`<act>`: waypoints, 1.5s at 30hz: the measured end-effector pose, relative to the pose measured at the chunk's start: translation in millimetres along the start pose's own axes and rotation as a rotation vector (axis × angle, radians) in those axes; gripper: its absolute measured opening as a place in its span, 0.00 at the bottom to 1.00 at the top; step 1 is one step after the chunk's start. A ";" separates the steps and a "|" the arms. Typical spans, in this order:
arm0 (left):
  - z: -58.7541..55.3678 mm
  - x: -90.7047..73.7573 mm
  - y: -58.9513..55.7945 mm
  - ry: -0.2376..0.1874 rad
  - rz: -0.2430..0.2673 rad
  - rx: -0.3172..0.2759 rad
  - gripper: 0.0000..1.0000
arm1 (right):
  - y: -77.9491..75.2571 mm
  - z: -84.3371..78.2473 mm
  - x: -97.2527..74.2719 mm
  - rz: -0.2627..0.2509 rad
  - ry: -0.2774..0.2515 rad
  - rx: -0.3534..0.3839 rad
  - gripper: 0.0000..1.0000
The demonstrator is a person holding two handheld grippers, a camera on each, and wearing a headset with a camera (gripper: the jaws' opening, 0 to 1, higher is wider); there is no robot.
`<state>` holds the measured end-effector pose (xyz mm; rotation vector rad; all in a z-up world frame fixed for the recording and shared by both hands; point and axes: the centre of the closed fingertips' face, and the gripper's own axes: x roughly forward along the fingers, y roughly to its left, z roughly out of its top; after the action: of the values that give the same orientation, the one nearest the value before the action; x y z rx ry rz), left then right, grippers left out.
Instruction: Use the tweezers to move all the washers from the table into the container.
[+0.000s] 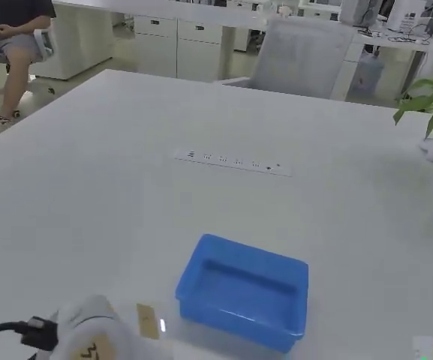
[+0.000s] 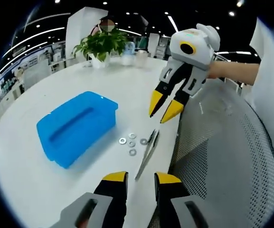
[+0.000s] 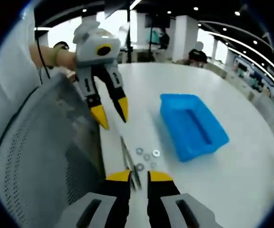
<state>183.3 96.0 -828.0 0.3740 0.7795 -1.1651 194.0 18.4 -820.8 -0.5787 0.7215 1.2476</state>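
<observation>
Nothing grabbed yet: left gripper and right gripper both hang empty with jaws apart, over the slim metal tweezers lying flat at the table edge. Small flat ring washers sit just beside them, near the glossy blue rectangular container. Next up, I'd say, is a precise pinch on the tweezers.

Head view: a gripper left of the container is cut by the bottom edge; I cannot tell its side or jaws. Right gripper view: the tweezers' end farthest from the container is hidden behind my right gripper. Left gripper view: the washers beside the container are too small to count reliably.
</observation>
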 end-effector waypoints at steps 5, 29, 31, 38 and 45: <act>-1.8 7.8 -3.4 0.012 -0.043 0.013 0.16 | 4.5 -4.2 8.2 0.011 0.035 -0.032 0.13; -18.2 29.2 3.9 0.198 -0.058 0.204 0.01 | 2.0 -26.1 24.1 0.011 0.119 -0.108 0.12; -16.4 29.5 6.0 0.190 -0.043 0.238 0.00 | 2.3 -27.4 25.4 0.018 0.123 -0.105 0.12; -17.6 28.2 6.5 0.204 -0.045 0.324 0.00 | 1.7 -30.3 27.5 0.029 0.130 -0.109 0.12; -4.2 19.6 4.9 0.159 -0.044 0.336 0.00 | 2.3 -30.2 27.9 0.032 0.128 -0.110 0.11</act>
<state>189.9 87.3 -845.4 0.7389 0.7313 -1.3220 190.9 14.3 -861.6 -0.7451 0.7741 1.2942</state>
